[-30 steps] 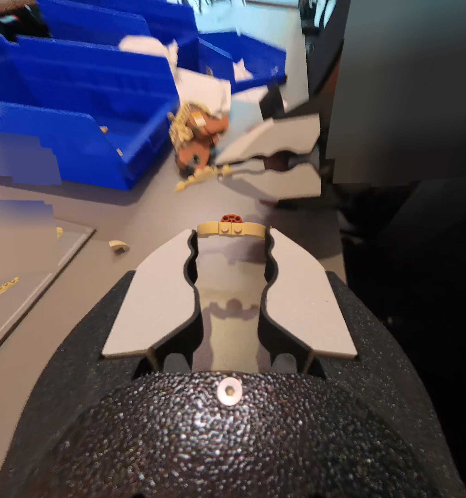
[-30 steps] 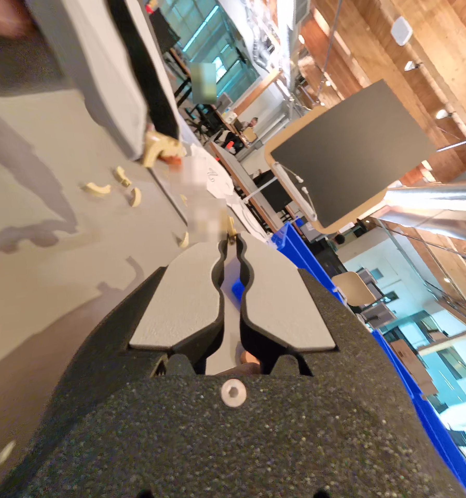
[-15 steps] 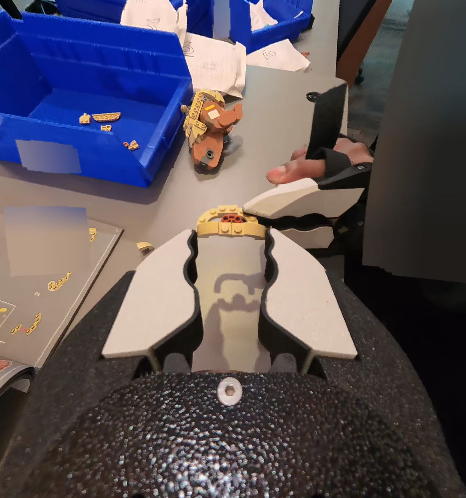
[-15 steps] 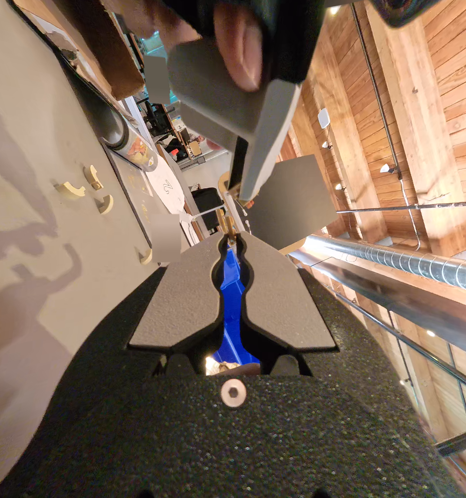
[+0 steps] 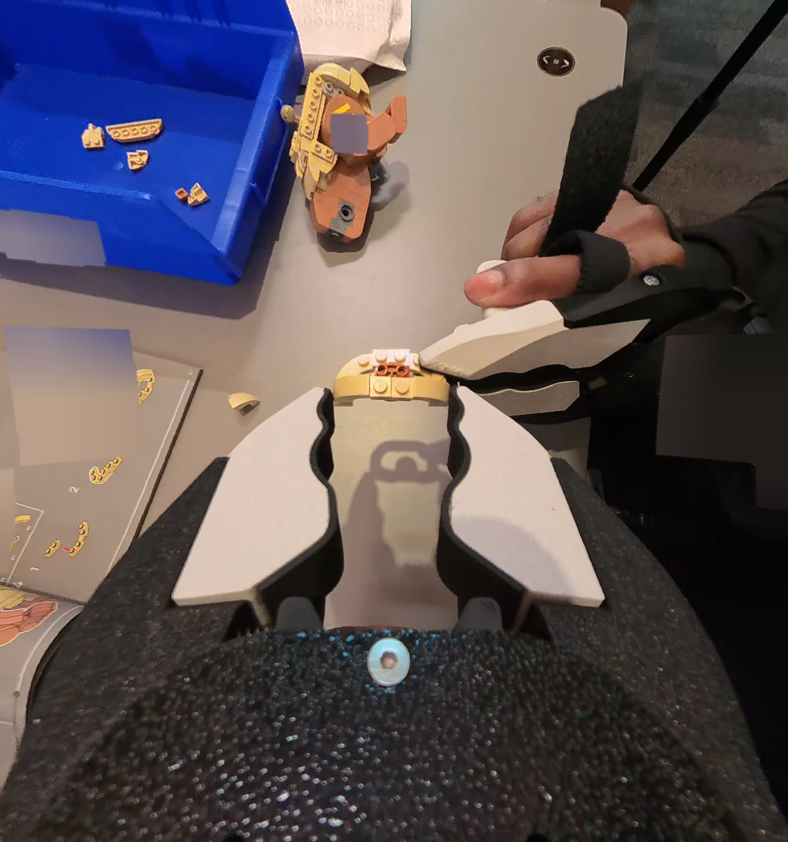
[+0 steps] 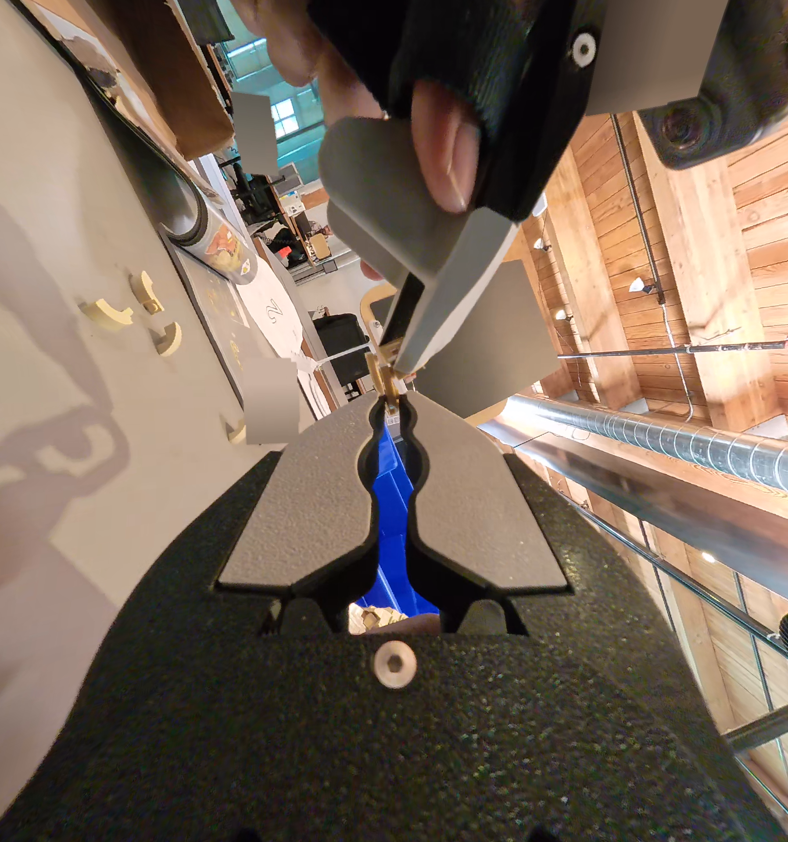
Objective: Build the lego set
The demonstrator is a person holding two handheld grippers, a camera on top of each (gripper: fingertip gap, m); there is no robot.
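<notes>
the left gripper (image 5: 391, 394) clamps a tan arched brick piece (image 5: 391, 387) crosswise above the table's (image 5: 383, 296) near edge, while the right gripper (image 5: 422, 362), pinching a thin tan-and-white piece (image 6: 388, 387), touches its right end

Legible marks are few. The open instruction booklet (image 5: 109, 478), left on the table, has small printed step numerals beside its part drawings. A white paper sheet (image 6: 276, 310) beyond the booklet carries one large handwritten character. A black round table insert (image 5: 555, 61) bears small white symbols. Nothing else is readable.
</notes>
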